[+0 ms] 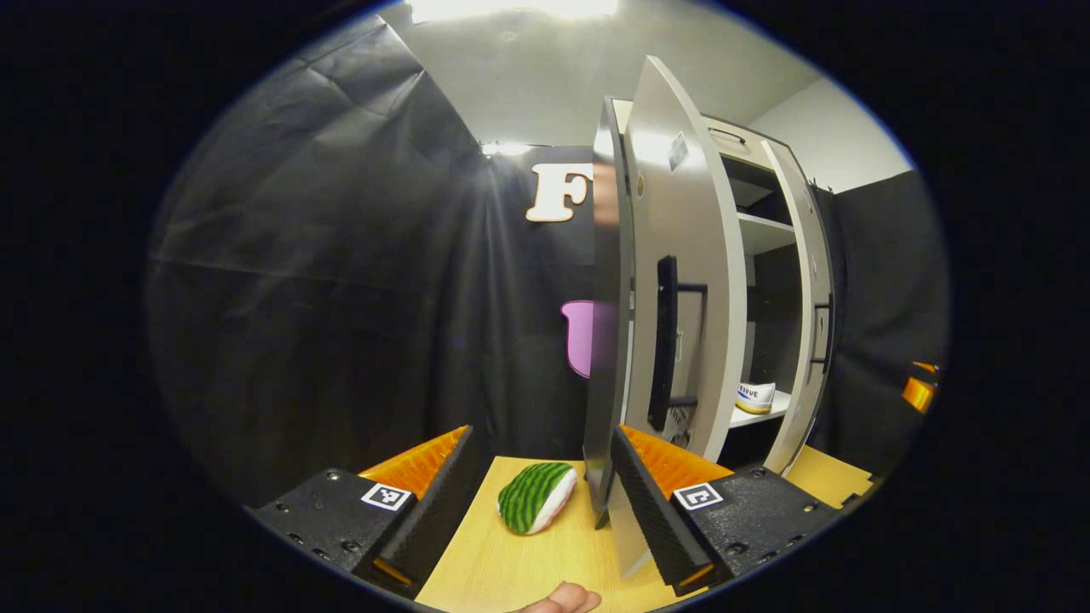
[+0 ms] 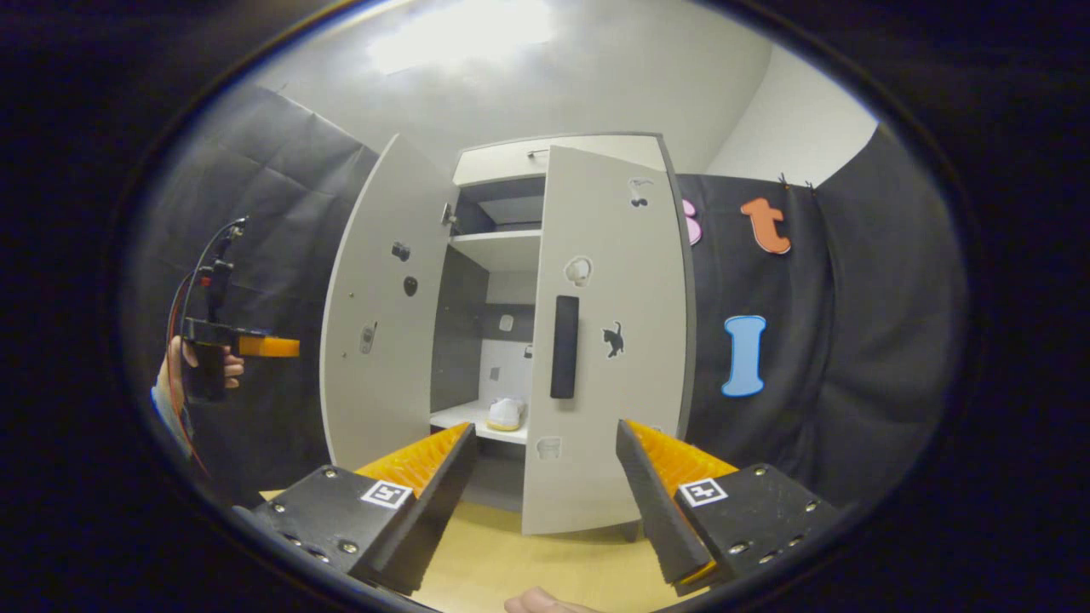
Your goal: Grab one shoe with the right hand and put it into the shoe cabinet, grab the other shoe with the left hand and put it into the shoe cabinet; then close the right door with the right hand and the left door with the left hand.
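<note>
Shoe (image 1: 536, 496) on table between spread left hand-held gripper (image 1: 540, 481), right hand-held gripper (image 2: 545, 472) spread

The shoe cabinet (image 2: 511, 255) stood with a dark open gap between its left door (image 2: 379, 315) and right door (image 2: 609, 340), wide enough to see the lower shelf (image 2: 460, 417). In the left gripper view the left door's edge (image 1: 609, 323) rose just ahead of the left gripper (image 1: 541, 481), blocking the straight way in.
</note>
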Tool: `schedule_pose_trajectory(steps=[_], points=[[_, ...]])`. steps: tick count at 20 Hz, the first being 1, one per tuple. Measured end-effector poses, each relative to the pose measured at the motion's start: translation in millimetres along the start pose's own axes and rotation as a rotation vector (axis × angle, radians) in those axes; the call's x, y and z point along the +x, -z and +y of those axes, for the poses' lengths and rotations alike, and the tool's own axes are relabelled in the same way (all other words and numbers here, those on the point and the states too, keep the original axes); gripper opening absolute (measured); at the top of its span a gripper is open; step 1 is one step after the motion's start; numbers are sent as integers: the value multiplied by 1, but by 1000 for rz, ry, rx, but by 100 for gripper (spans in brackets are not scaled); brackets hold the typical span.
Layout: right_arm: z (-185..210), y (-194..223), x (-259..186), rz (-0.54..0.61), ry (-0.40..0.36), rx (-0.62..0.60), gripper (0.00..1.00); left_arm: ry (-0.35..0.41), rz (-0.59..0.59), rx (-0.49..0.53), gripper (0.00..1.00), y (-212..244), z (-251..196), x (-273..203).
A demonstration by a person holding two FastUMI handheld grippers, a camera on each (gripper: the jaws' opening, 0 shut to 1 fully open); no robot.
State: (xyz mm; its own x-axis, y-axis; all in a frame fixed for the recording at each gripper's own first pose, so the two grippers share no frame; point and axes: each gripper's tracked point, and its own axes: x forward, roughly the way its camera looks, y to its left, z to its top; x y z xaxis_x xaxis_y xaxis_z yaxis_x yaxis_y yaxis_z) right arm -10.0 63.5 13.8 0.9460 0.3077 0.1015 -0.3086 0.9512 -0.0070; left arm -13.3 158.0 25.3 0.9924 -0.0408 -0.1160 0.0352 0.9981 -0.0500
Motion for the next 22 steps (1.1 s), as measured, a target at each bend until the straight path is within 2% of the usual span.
schedule_pose_trajectory(steps=[2,4,5,6,7,8,9,10,11,12,14,15,19,22], points=[[-2,5,0,7,-9,15,98,21,7,-32,96,-9,-10,12],[-9,9,-2,9,-7,27,98,92,58,-69,94,-3,-33,20],[-15,11,-3,9,-2,37,98,79,86,-52,94,-1,-35,14],[-19,12,-4,8,5,45,98,74,77,-36,88,2,-36,25],[-23,14,-4,9,8,49,98,71,86,-20,89,2,-38,26],[-27,15,-5,9,9,51,98,77,96,-17,87,2,-45,23],[-34,14,-8,7,12,55,98,88,96,-30,93,-1,-49,24],[-39,15,-10,5,17,62,98,106,115,-37,92,3,-53,23],[-43,16,-10,5,21,70,98,127,118,-46,87,2,-60,23],[-48,17,-11,4,26,81,98,143,129,-52,93,4,-75,24],[-55,20,-13,10,32,95,98,154,138,-63,90,6,-102,24],[-59,21,-14,11,39,96,98,167,133,-46,93,5,-113,25],[-81,32,-17,32,88,71,98,202,104,16,93,1,-156,33],[-91,39,-12,63,126,61,98,303,122,-26,93,5,-212,46]])
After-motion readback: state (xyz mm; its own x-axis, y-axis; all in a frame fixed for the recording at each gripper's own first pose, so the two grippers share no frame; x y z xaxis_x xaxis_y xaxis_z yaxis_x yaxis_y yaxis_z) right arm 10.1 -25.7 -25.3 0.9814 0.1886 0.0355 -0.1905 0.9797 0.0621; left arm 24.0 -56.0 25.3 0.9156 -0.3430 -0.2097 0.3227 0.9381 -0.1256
